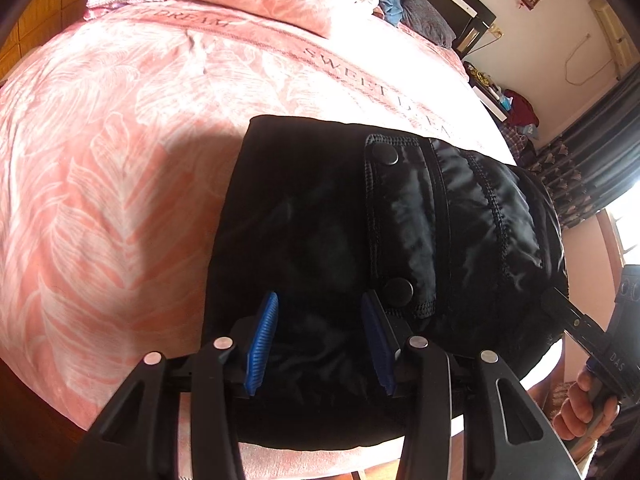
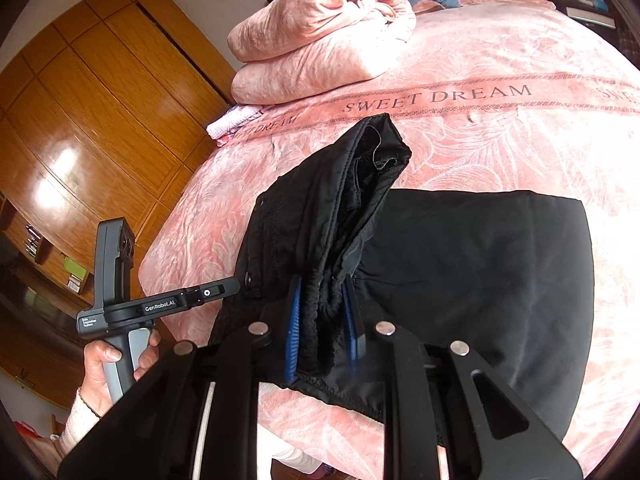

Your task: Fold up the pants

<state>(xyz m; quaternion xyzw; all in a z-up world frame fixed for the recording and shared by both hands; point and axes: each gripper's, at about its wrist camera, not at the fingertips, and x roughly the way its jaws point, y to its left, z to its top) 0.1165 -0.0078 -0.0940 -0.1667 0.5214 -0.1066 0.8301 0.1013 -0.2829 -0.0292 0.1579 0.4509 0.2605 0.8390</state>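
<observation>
Black pants lie partly folded on the pink bedspread, with a shiny lining panel and two snap buttons turned up on the right. My left gripper is open above the pants' near edge, its blue pads on either side of the fabric without closing on it. In the right wrist view my right gripper is shut on the gathered elastic waistband and lifts that part of the pants up off the bed. The left gripper's body shows at left in a hand.
A folded pink quilt sits at the head of the bed, with a small pink cloth beside it. A wooden wardrobe stands to the bed's left. Dark curtains and a cluttered shelf stand to its right.
</observation>
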